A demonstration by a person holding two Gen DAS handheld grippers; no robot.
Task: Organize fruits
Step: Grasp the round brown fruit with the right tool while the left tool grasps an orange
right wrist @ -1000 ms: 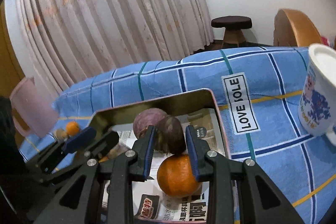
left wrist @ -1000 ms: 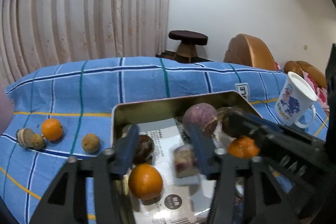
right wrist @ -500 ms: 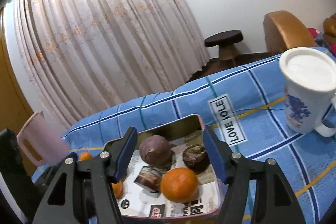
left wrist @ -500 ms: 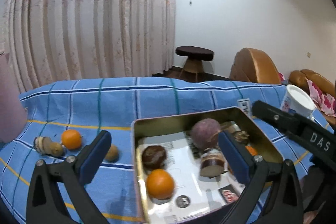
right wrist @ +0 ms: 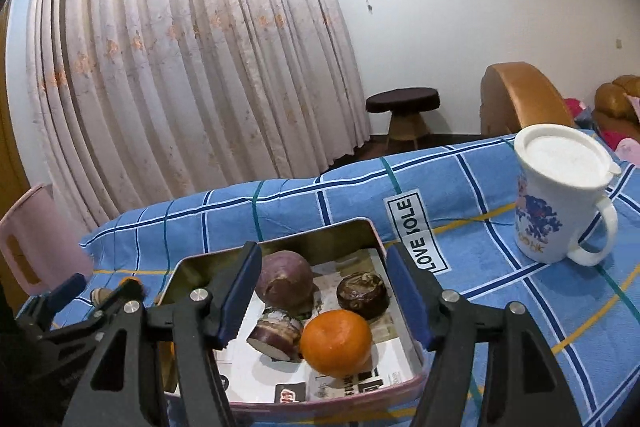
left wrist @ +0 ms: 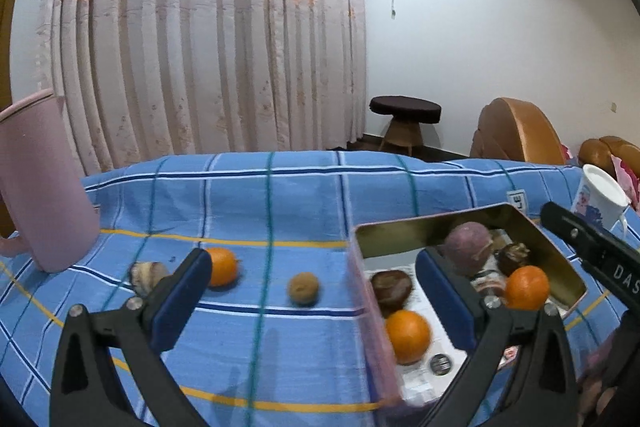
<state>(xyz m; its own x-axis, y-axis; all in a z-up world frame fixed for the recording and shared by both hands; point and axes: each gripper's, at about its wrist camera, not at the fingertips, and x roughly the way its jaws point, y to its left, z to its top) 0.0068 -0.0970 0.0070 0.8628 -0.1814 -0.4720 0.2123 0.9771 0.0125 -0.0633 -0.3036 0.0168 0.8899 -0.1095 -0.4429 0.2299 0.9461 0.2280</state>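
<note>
A blue checked cloth (left wrist: 280, 195) covers the surface before a pleated curtain (right wrist: 180, 67). My left gripper (left wrist: 312, 301) hangs spread wide, empty; a brown fruit (left wrist: 304, 288) lies at its 12 o'clock, a loose orange (left wrist: 222, 266) at 10 o'clock. My right gripper (right wrist: 324, 297) is likewise spread, empty, above the tin (right wrist: 276, 239), which holds an orange (right wrist: 335, 343), a purple fruit (right wrist: 285, 279) and a dark fruit (right wrist: 362, 295). A white mug (right wrist: 560, 203) stands at 2 o'clock.
</note>
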